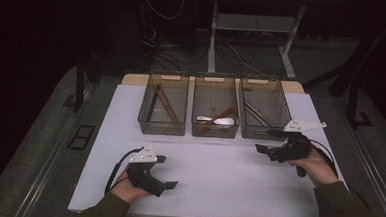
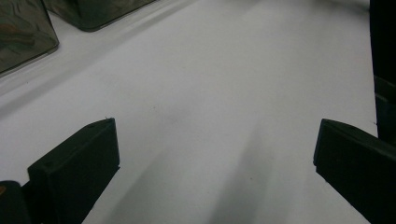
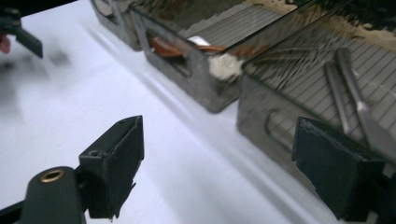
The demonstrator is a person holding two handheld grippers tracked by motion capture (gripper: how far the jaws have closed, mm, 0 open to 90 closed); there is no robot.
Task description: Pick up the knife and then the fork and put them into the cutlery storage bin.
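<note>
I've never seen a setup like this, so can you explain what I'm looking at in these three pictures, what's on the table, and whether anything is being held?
A person sits at a white table with a hand-held tool in each hand. Each tool has two black jaws that pinch things. The high view looks down from above: the left gripper is near the front edge, the right gripper sits by the bins. The other two pictures come from small cameras riding on the tools, looking out between their jaws.

Three see-through bins stand in a row. The left bin holds brown sticks, the middle bin white spoons and a reddish-brown utensil, the right bin metal utensils.

Both tools have their jaws wide open and hold nothing.
</note>
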